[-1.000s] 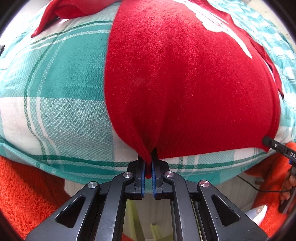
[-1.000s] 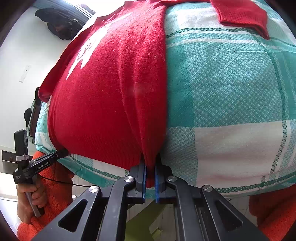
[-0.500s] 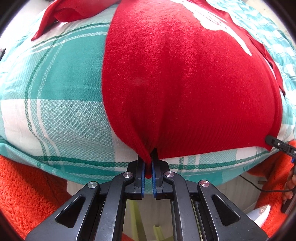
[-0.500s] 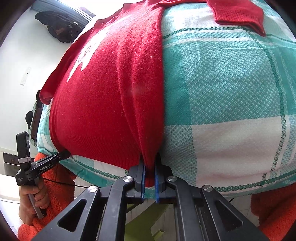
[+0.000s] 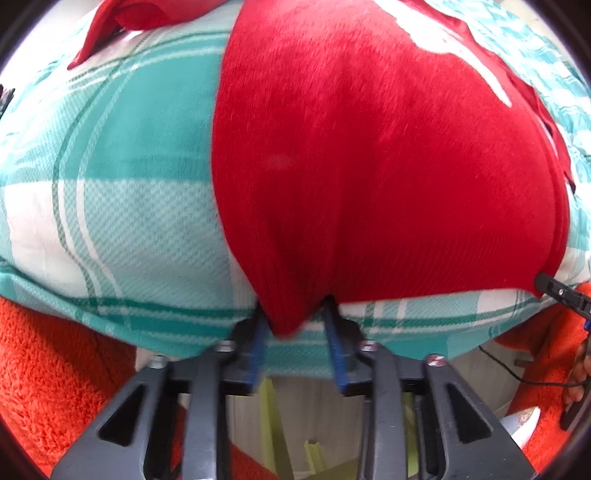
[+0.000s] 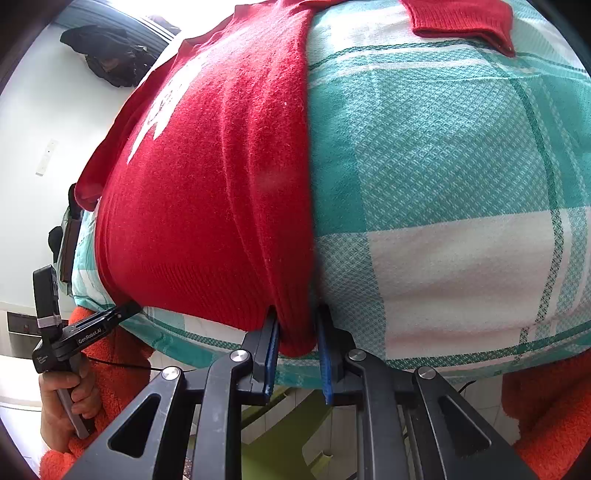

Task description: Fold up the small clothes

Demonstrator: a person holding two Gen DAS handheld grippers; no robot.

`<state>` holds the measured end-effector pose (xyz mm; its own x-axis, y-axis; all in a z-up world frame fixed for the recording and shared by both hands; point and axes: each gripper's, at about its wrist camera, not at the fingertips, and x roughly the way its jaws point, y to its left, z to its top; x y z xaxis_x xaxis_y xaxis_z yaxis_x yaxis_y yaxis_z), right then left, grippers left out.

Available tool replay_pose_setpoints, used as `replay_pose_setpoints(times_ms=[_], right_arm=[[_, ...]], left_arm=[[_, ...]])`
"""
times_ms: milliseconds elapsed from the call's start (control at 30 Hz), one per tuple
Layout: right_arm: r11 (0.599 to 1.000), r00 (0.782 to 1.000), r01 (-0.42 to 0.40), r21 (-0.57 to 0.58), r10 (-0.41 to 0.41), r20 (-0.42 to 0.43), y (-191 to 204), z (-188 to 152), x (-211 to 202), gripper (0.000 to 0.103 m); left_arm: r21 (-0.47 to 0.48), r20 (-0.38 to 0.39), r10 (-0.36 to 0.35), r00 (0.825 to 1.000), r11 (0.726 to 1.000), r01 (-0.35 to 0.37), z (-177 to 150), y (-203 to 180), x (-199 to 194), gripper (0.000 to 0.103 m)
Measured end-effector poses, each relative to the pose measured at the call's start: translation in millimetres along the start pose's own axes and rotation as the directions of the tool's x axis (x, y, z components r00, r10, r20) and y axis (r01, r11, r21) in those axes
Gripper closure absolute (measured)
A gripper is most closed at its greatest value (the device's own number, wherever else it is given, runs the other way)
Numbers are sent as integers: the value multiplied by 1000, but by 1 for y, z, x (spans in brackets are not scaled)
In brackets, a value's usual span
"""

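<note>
At the bottom centre of the left wrist view, the left hand-held gripper (image 5: 295,341) has just spread its blue pads; half a second ago they were pinched tight on the hem corner of the red sweater (image 5: 369,166), which now lies loose between the parted jaws. The right hand-held gripper (image 6: 295,345), bottom centre of its own view, has done the same: jaws apart, the other hem corner sitting slack between the pads instead of clamped. So both lower corners have been let go together.

Outward from the pads, the sweater spreads flat up the middle of each frame over the teal and white checked cloth (image 5: 110,184) covering the surface, with a white print toward the top and a sleeve (image 6: 461,16) at the upper right of the right view. The release suggests the garment is laid out, and the actual folding has not yet begun.
</note>
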<state>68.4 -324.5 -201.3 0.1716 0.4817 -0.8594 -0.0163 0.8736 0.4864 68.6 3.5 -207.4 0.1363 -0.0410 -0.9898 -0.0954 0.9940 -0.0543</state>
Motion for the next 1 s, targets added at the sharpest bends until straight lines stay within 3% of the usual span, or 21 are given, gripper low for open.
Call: replay_pose_setpoints(times_ms=[67, 233, 367, 467, 600, 767, 867, 1000], right_arm=[[1000, 1000, 5, 3, -4, -5, 1, -1, 1, 83], [998, 998, 48, 37, -46, -49, 0, -5, 1, 68], [989, 992, 112, 100, -104, -75, -11, -11, -6, 68], [984, 990, 134, 114, -137, 21, -9, -17, -32, 68], [995, 979, 88, 48, -95, 179, 9, -19, -64, 68], [994, 958, 107, -37, -93, 271, 19, -12, -75, 68], [969, 923, 226, -97, -181, 339, 12, 8, -86, 68], [866, 879, 416, -277, -305, 367, 4, 47, -86, 68]], left_arm=[[-20, -42, 48, 998, 999, -49, -7, 4, 4, 44], [-129, -49, 13, 999, 991, -19, -20, 25, -14, 44], [-189, 20, 36, 999, 981, -32, -32, 38, -41, 44], [-207, 128, 61, 990, 978, -33, -41, 40, -66, 43], [-158, 273, 52, 961, 987, -9, -42, 26, -89, 34], [-110, 356, 80, 931, 993, -43, -17, 19, -93, 33], [-161, 389, 132, 912, 984, -73, -12, 35, -98, 33], [-277, 370, 108, 923, 961, -1, -10, 65, -86, 33]])
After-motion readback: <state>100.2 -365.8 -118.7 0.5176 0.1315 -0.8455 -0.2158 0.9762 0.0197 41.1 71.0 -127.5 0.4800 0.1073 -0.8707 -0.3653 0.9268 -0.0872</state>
